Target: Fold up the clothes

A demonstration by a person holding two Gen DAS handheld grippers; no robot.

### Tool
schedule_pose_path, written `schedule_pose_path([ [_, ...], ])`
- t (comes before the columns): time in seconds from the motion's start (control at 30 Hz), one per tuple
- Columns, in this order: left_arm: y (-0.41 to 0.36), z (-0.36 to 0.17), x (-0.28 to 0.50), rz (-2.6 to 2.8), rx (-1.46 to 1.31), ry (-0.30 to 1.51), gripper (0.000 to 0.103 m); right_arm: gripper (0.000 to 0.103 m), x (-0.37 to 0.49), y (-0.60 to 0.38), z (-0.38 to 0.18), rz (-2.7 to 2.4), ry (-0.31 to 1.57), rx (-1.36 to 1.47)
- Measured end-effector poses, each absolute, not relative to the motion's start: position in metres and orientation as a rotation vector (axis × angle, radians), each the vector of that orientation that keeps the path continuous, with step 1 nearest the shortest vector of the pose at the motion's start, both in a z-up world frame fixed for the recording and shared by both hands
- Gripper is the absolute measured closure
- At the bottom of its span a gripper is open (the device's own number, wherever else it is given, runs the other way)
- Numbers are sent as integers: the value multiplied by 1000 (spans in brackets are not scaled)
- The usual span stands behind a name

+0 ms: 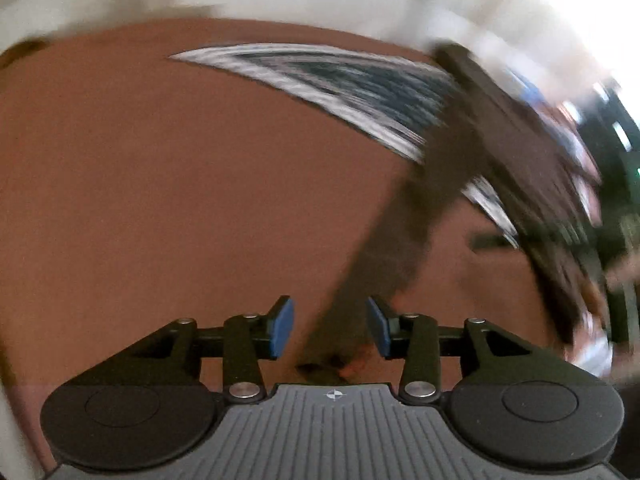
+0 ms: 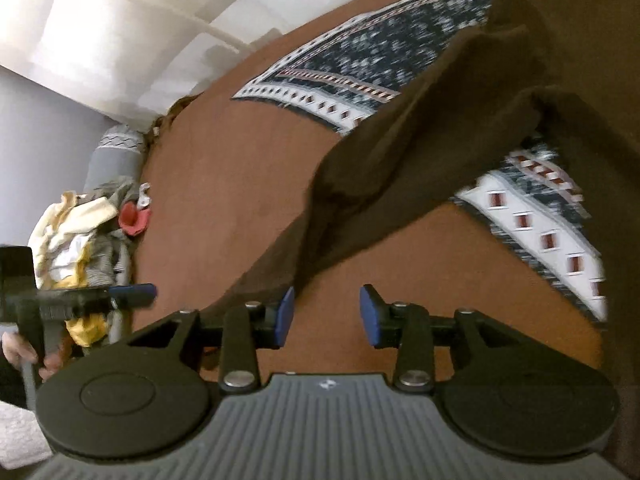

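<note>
Garment point(image 2: 420, 152), dark brown, drapes from upper right down to lower centre in your right wrist view, over a patterned cloth point(image 2: 360, 60) on the brown surface point(image 2: 224, 200). Your right gripper point(image 2: 326, 316) is parted, with the fabric edge by its left pad, not pinched. Left gripper point(image 1: 330, 328) is apart too, a blurred brown strip between its pads, no squeeze. Laundry pile point(image 2: 84, 232) sits far left.

No legible text — anywhere.
</note>
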State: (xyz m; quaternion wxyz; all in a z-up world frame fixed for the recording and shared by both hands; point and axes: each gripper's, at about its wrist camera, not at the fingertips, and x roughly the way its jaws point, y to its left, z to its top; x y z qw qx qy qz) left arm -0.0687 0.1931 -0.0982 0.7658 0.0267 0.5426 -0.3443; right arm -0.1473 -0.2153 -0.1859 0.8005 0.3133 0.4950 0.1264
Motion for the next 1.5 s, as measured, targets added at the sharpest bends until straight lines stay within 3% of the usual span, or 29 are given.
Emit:
schedule_pose_path([
  [0.27, 186, -97, -78, -751, 75, 1153, 45, 60, -116, -178, -189, 318, 1073, 555],
  [0.3, 186, -96, -78, -745, 90, 1143, 44, 69, -112, -176, -192, 325, 1082, 548],
  [0.37, 186, -96, -79, -730, 109, 1119, 42, 102, -106, -174, -192, 338, 1094, 556],
  [0.7, 159, -108, -73, -674, 174, 1007, 35, 102, -33, -164, -184, 365, 1005, 620],
  [0.83, 148, -112, -75, -674, 254, 974, 34, 91, -6, -157, -197, 347, 1012, 664],
  [0.93, 139, -115, -84, -701, 327, 941, 32, 80, -32, -174, -175, 349, 900, 682],
  [1.13, 109, -138, -94, -744, 503, 905, 30, 79, -74, -204, -176, 267, 951, 677],
  [1.2, 105, -147, -93, -728, 529, 909, 37, 78, -85, -209, -181, 244, 965, 690],
  [1.23, 106, -148, -88, -720, 525, 928, 70, 78, -91, -210, -183, 233, 972, 697],
  [1.27, 111, -146, -82, -719, 479, 962, 76, 77, -95, -210, -185, 226, 984, 699],
  [1.4, 172, -135, -31, -603, -6, 1119, 87, 66, -107, -211, -192, 216, 1020, 698],
  [1.47, 202, -138, -12, -519, -193, 1152, 99, 67, -110, -210, -196, 216, 1028, 714],
  [1.5, 216, -141, -4, -489, -259, 1162, 99, 66, -109, -209, -198, 206, 1029, 721],
])
